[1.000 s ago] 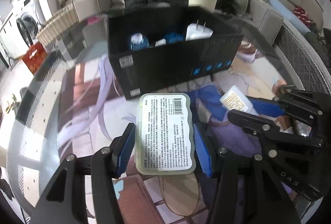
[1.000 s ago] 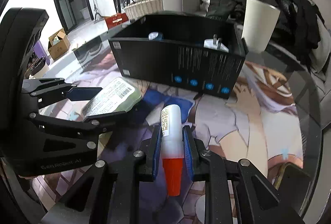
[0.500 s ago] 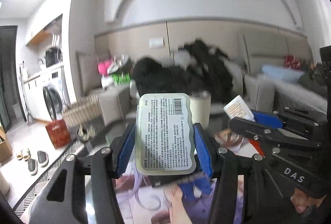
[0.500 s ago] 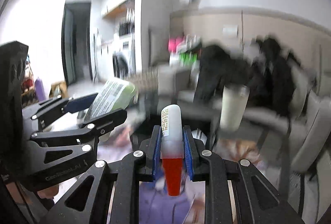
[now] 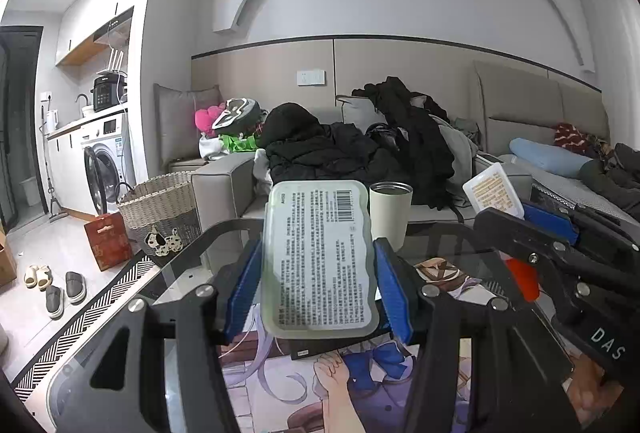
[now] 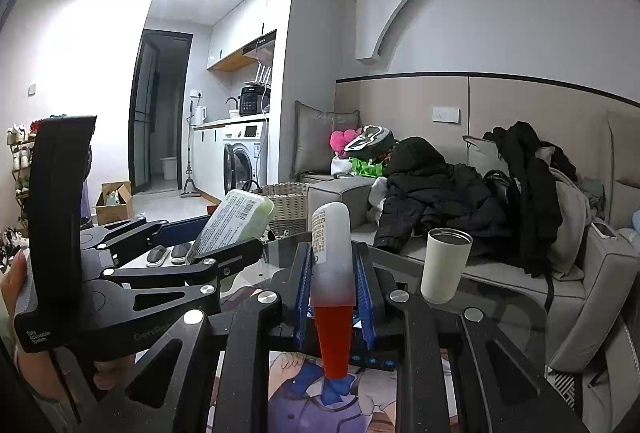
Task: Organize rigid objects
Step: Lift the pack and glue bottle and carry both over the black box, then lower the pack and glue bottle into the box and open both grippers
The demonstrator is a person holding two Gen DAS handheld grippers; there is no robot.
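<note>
My left tool (image 5: 318, 291) grips the pale green case (image 5: 320, 259) by its sides, raised above the tabletop (image 5: 192, 273). My right tool (image 6: 333, 299) is clamped tight on the red-capped tube (image 6: 331, 253), also aloft, near the cup (image 6: 444, 265).

Case (image 5: 320, 261): pale green, white barcode label. Tube (image 6: 332, 253): white, red cap. Fingers (image 5: 394, 293): blue pads. Cup (image 6: 446, 265): cream. Basket (image 5: 160, 209): beige woven.

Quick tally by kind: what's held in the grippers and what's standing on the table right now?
Flat green labelled packs, in the left gripper: 1
Red-capped white bottles, in the right gripper: 1
Cream tumblers, standing on the table: 1
Total: 3
</note>
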